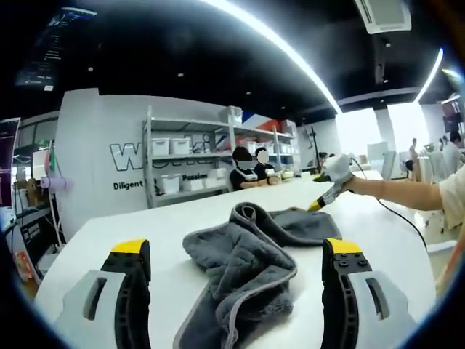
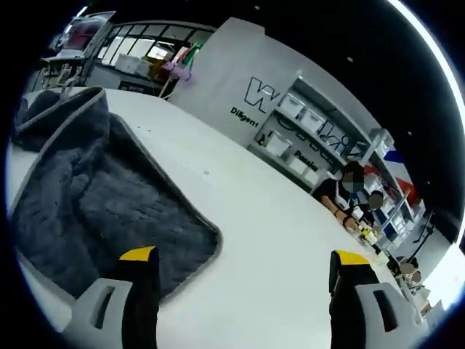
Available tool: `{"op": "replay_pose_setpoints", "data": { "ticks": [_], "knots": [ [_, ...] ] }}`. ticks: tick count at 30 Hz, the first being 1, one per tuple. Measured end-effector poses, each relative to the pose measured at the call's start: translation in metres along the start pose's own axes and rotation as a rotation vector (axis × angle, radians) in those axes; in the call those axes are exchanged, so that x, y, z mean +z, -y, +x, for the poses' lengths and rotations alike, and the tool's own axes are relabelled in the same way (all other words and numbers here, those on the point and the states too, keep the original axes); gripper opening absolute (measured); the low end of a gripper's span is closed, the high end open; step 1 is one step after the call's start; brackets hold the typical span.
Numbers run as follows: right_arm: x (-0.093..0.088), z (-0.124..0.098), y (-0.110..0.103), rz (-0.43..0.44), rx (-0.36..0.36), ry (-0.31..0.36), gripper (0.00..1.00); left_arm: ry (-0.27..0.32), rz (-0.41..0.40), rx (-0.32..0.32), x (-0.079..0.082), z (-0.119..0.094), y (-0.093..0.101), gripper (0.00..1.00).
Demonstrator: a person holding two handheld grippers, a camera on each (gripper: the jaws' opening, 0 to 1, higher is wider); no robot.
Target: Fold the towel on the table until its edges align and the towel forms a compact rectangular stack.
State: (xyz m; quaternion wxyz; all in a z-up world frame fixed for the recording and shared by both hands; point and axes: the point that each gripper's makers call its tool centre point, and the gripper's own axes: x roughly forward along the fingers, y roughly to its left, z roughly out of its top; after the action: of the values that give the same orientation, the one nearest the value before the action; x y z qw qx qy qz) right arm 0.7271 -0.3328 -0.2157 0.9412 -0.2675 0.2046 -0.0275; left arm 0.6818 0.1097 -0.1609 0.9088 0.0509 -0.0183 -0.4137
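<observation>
Grey towel (image 1: 251, 273) lying crumpled on the white table (image 1: 182, 218), bunched into a hump with one corner flopped back and its pale piping twisting across the top; in the right gripper view the same towel (image 2: 102, 196) spread flatter, one rounded corner resting on bare tabletop. Left gripper (image 1: 236, 265) hovering low with jaws wide apart, the heap sitting between them but not pinched. Right gripper (image 2: 243, 280) likewise spread open, nothing held, its near jaw just over the towel's edge; seen from the left gripper view, reaching in at the far corner from the person's arm (image 1: 407, 193). Folding judged barely begun: no aligned edges, no stack. Main risk judged to be a grab into the hump rather than at a true corner, catching two layers at once and locking the twist into the fold. Also possible: uneven lift between the two sides, skewing the edges; a pull across the smooth table dragging the whole cloth toward the rim instead of unrolling it. Shelving (image 1: 189, 163) and seated people (image 1: 247, 173) well behind, unlikely to interfere.
</observation>
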Motion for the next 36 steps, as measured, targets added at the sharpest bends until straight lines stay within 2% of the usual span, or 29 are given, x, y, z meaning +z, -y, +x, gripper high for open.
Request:
{"op": "replay_pose_setpoints", "data": {
  "ticks": [4, 10, 11, 12, 15, 19, 22, 31, 36],
  "knots": [
    [0.005, -0.022, -0.026, -0.001, 0.045, 0.018, 1.0, 0.0, 0.001, 0.001, -0.001, -0.001, 0.002, 0.96],
    [0.023, -0.058, -0.076, -0.023, 0.18, 0.077, 0.99, 0.001, -0.003, 0.008, 0.001, -0.001, -0.004, 0.96],
    [0.026, -0.063, -0.078, -0.023, 0.179, 0.084, 0.99, 0.002, -0.004, 0.009, 0.001, -0.001, -0.005, 0.96],
    [0.034, -0.07, -0.088, -0.045, 0.201, 0.12, 0.99, 0.006, -0.008, 0.01, 0.001, -0.002, -0.005, 0.96],
    [0.044, -0.086, -0.108, -0.045, 0.245, 0.16, 0.99, 0.013, -0.02, 0.009, 0.002, -0.002, -0.005, 0.96],
    [0.053, -0.096, -0.127, -0.011, 0.288, 0.206, 0.99, 0.011, -0.03, 0.011, 0.001, -0.002, -0.008, 0.96],
    [0.05, -0.102, -0.137, 0.02, 0.312, 0.209, 0.99, 0.01, -0.031, 0.016, 0.001, -0.003, -0.009, 0.96],
    [0.047, -0.107, -0.16, 0.0, 0.377, 0.221, 0.99, 0.025, -0.038, 0.01, 0.005, -0.003, -0.01, 0.96],
    [0.061, -0.113, -0.176, -0.044, 0.4, 0.257, 0.99, 0.025, -0.047, 0.006, 0.005, -0.003, -0.009, 0.96]
  ]
}}
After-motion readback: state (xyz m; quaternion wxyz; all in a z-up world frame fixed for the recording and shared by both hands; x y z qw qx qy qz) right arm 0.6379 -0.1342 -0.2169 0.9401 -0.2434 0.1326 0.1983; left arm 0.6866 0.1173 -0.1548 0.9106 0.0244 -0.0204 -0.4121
